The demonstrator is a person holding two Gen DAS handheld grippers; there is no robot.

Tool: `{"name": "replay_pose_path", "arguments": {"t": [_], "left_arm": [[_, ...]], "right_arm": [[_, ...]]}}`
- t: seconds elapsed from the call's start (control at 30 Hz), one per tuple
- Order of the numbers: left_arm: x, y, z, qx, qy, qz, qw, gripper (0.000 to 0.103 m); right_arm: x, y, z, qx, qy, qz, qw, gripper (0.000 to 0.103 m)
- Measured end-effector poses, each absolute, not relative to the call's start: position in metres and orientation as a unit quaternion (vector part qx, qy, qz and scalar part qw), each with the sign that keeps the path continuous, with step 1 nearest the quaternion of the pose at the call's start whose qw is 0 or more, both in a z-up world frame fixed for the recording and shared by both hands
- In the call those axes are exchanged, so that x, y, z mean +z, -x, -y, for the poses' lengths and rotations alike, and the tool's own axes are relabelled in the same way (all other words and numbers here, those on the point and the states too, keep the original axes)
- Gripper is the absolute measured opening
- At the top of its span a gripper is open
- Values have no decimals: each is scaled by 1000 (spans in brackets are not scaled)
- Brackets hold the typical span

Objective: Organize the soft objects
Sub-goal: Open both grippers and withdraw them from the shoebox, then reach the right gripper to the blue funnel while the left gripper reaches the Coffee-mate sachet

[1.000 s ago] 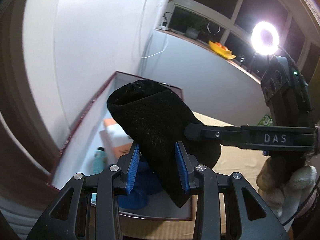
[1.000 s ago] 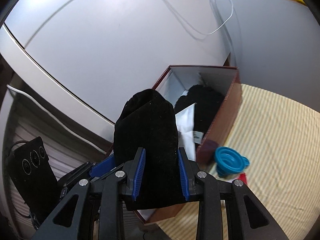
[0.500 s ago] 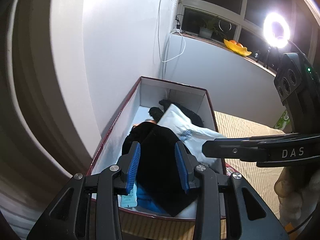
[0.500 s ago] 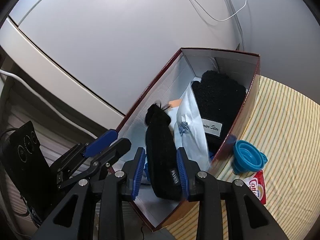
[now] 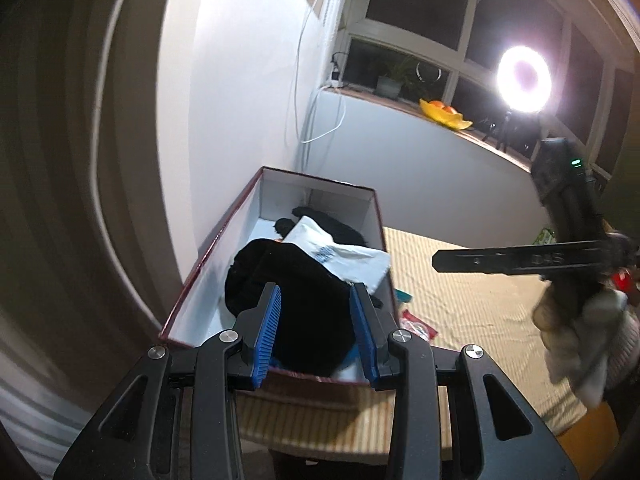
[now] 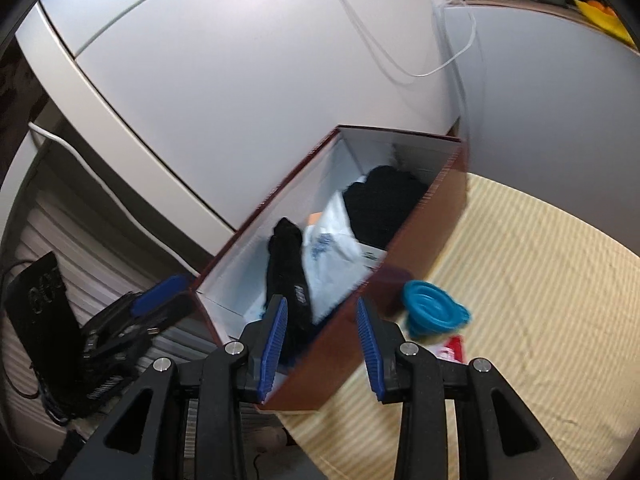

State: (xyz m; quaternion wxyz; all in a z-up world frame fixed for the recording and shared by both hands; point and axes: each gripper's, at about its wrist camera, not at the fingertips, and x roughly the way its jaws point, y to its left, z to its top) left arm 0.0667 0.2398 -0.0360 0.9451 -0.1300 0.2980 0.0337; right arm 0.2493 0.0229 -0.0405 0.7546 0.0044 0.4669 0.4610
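A black sock (image 5: 296, 292) lies in the near end of a dark red box (image 5: 208, 248) with a white inside. It also shows in the right wrist view (image 6: 288, 264). A white plastic bag (image 5: 340, 256) and another black soft item (image 6: 384, 200) lie further back in the box. My left gripper (image 5: 316, 332) is open above the box's near end, its pads either side of the sock without gripping. My right gripper (image 6: 322, 344) is open and empty over the box's near right wall (image 6: 424, 224).
The box stands on a yellow striped mat (image 6: 540, 300) against a white wall. A blue collapsible cup (image 6: 432, 312) and a red packet (image 6: 452, 348) lie to the right of the box. A bright ring light (image 5: 522, 80) stands on the windowsill.
The black sock, held up by both grippers a second ago, now lies in the box. Both grippers have let go and pulled back, the right one to the right.
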Motion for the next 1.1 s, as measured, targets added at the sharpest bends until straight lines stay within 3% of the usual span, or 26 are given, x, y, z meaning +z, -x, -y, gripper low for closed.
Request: {"name": "replay_pose_path", "arguments": {"t": [0.27, 0.3, 0.37, 0.6, 0.93, 1.1], "left_arm": [[-36, -30, -220, 4, 140, -290, 947, 34], [-38, -27, -218, -1, 143, -292, 946, 34], [-42, -22, -212, -8, 149, -300, 942, 34], [-47, -12, -198, -21, 151, -312, 938, 34], [-50, -14, -195, -22, 152, -318, 936, 34], [-56, -19, -192, -29, 160, -325, 932, 34]], "right_arm": [[-69, -266, 11, 419, 14, -484, 768, 33], [-73, -267, 12, 417, 21, -485, 768, 34], [-78, -267, 13, 416, 32, -485, 769, 47], [-97, -267, -10, 405, 98, -467, 780, 48], [-121, -273, -51, 388, 174, -449, 786, 47], [-130, -287, -49, 392, 136, -467, 781, 33]]}}
